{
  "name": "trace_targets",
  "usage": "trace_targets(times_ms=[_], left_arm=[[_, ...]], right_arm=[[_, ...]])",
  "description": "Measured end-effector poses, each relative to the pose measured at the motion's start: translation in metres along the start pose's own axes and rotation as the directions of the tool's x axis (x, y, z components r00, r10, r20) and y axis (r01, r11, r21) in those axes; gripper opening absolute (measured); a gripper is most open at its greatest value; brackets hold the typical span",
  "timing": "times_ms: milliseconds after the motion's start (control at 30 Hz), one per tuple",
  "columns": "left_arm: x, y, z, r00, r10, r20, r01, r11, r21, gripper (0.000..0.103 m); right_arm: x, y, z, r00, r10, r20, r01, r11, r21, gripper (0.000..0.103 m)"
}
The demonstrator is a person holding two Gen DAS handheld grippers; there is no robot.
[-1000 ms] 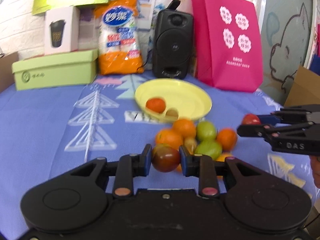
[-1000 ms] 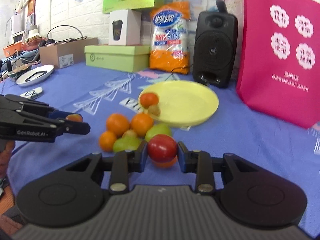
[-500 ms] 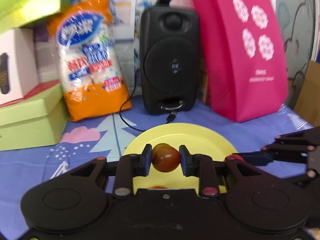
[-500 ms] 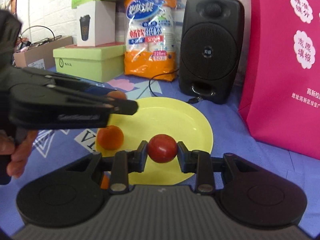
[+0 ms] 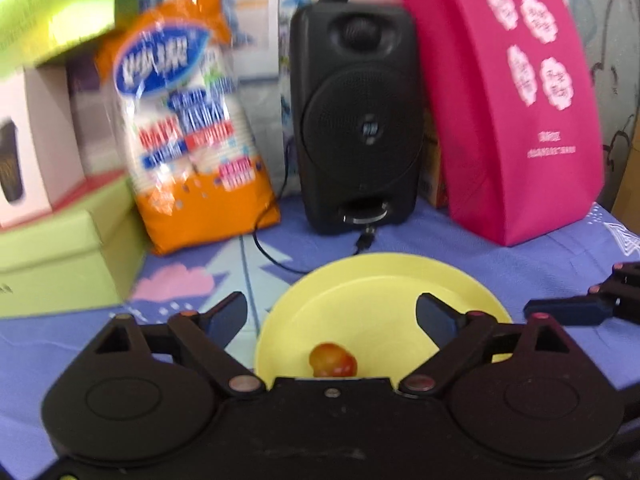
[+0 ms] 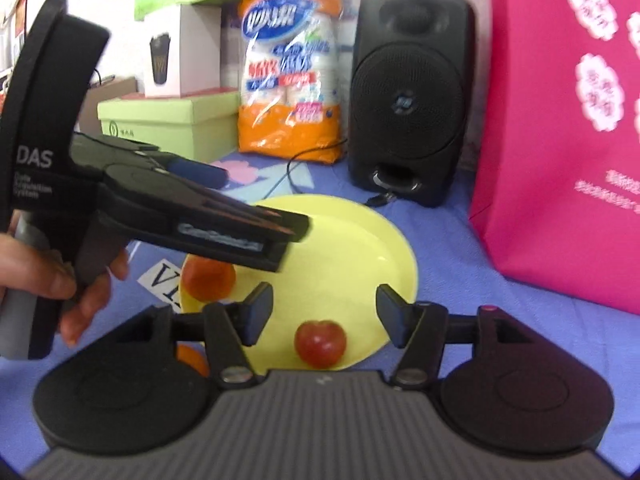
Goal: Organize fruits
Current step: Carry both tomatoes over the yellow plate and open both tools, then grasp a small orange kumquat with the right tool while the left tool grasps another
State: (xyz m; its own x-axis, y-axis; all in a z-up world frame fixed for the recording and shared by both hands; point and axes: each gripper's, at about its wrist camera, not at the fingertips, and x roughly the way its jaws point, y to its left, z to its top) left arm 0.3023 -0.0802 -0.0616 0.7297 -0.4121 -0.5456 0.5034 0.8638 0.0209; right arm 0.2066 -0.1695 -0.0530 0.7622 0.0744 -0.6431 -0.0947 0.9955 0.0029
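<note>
A yellow plate (image 5: 400, 280) lies on the blue cloth, also in the right wrist view (image 6: 360, 240). My left gripper (image 5: 330, 314) is open above the plate; a small reddish-yellow fruit (image 5: 333, 365) lies on the plate below it. My right gripper (image 6: 324, 314) is open above the plate's near edge; a red tomato (image 6: 320, 343) lies on the plate below it. An orange fruit (image 6: 208, 278) sits at the plate's left side, partly hidden by the left gripper's body (image 6: 180, 216). Another orange (image 6: 192, 358) shows beside the plate.
A black speaker (image 5: 356, 120) with a cable, an orange snack bag (image 5: 188, 120), a pink bag (image 5: 520, 100) and green boxes (image 5: 60, 256) stand behind the plate. The right gripper's finger (image 5: 568, 310) reaches in at the right of the left wrist view.
Both grippers have opened over the yellow plate. The dark tomato dropped from the left gripper and the red tomato from the right; both now lie on the plate.
</note>
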Motion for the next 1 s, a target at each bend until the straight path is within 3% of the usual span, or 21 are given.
trace_targets(times_ms=[133,300,533,700,1000], left_arm=[[-0.051,0.002,-0.009,0.998,-0.036,0.052,0.036,0.999,0.009,0.092],[-0.11,0.005,-0.049,0.996,-0.026,0.081,0.027,1.0,-0.013,0.092],[-0.159,0.007,-0.122,1.0,-0.017,0.015,0.019,0.991,-0.129,0.092],[-0.155,0.003,-0.154,0.999,-0.039,-0.028,0.033,0.981,-0.189,0.088],[-0.156,0.007,-0.168,1.0,0.003,-0.025,-0.009,0.971,-0.239,0.088]], right_arm=[[-0.041,-0.004,-0.012,0.997,0.0,0.074,-0.001,1.0,0.02,0.057],[-0.089,-0.004,-0.046,0.992,0.035,0.124,-0.043,0.997,0.065,0.061],[-0.115,0.022,-0.103,0.994,0.106,0.025,-0.107,0.994,0.022,0.061],[-0.107,0.054,-0.114,0.987,0.156,-0.031,-0.157,0.987,-0.035,0.058],[-0.091,0.09,-0.113,0.995,0.094,-0.042,-0.099,0.987,-0.126,0.057]])
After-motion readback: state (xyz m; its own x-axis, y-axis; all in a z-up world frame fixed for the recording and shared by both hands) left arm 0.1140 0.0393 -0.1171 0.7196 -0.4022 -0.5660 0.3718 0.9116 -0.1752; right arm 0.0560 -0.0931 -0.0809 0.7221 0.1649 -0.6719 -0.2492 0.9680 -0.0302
